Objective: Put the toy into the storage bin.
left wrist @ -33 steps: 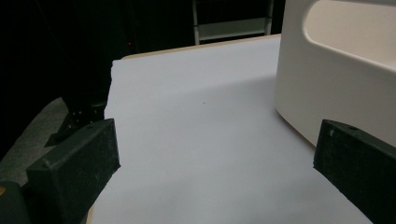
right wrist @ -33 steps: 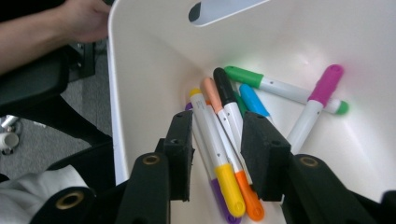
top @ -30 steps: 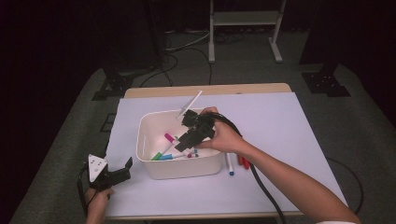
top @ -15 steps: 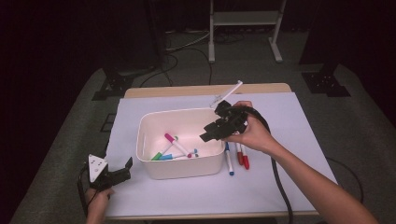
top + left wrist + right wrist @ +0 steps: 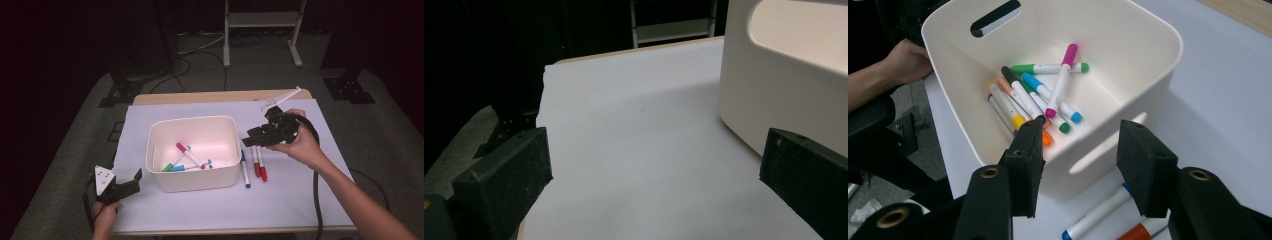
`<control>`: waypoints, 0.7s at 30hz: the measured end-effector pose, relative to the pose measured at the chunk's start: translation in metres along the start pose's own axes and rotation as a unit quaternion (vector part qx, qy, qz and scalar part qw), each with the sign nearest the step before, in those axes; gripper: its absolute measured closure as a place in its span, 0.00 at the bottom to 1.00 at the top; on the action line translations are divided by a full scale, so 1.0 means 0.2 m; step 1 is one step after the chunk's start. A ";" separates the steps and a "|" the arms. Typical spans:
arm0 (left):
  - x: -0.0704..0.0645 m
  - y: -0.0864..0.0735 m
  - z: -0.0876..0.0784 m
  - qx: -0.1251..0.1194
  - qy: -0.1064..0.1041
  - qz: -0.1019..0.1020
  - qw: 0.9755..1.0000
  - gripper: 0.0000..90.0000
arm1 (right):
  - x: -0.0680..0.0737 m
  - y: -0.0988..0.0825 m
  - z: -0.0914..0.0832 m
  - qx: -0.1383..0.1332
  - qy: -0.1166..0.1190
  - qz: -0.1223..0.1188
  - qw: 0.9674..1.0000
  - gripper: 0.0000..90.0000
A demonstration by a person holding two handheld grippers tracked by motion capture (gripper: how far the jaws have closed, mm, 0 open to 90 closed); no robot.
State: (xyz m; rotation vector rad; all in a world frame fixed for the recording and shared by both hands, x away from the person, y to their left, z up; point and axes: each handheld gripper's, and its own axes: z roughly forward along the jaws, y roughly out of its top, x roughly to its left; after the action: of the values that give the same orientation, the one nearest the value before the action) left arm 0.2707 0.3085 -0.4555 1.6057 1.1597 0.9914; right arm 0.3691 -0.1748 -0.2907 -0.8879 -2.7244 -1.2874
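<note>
A white bin [image 5: 192,122] stands mid-table with several coloured markers [image 5: 189,156] lying in it. A blue-capped marker [image 5: 245,174] and two red markers [image 5: 259,164] lie on the mat just right of the bin. My right gripper [image 5: 250,137] hovers over these loose markers, open; its jaws have just been opening and nothing is between them. In the right gripper view the right gripper [image 5: 1080,145] faces the bin [image 5: 1158,55] and the markers [image 5: 1048,95] inside. My left gripper [image 5: 134,183] rests open and empty at the front left, and the left gripper [image 5: 654,160] looks past the bin's wall [image 5: 784,85].
A pale mat [image 5: 300,200] covers the table, with a wooden strip [image 5: 200,96] bare at the back. A thick black cable [image 5: 316,190] trails from the right gripper toward the front edge. A white metal stand [image 5: 260,20] stands on the floor behind.
The right gripper has moved from above the bin to the right, past its right rim, and its jaws stand wider. The left gripper has stayed put.
</note>
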 end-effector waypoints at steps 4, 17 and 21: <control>0.00 0.00 0.00 0.000 0.000 0.001 1.000 0.00 | -0.06 -0.07 -0.02 -0.008 -0.004 0.023 1.000 0.55; 0.00 0.00 0.00 0.000 -0.001 0.000 1.000 0.00 | -0.22 -0.34 0.10 0.022 -0.053 0.069 0.996 0.54; 0.00 0.00 0.00 -0.001 -0.001 0.001 1.000 0.00 | -0.25 -0.41 0.15 0.032 -0.064 0.083 0.994 0.55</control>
State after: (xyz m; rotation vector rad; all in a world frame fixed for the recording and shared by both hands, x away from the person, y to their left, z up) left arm 0.2703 0.3081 -0.4556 1.6062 1.1560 0.9925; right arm 0.3792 -0.2188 -0.3803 -1.2010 -2.6964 -1.1435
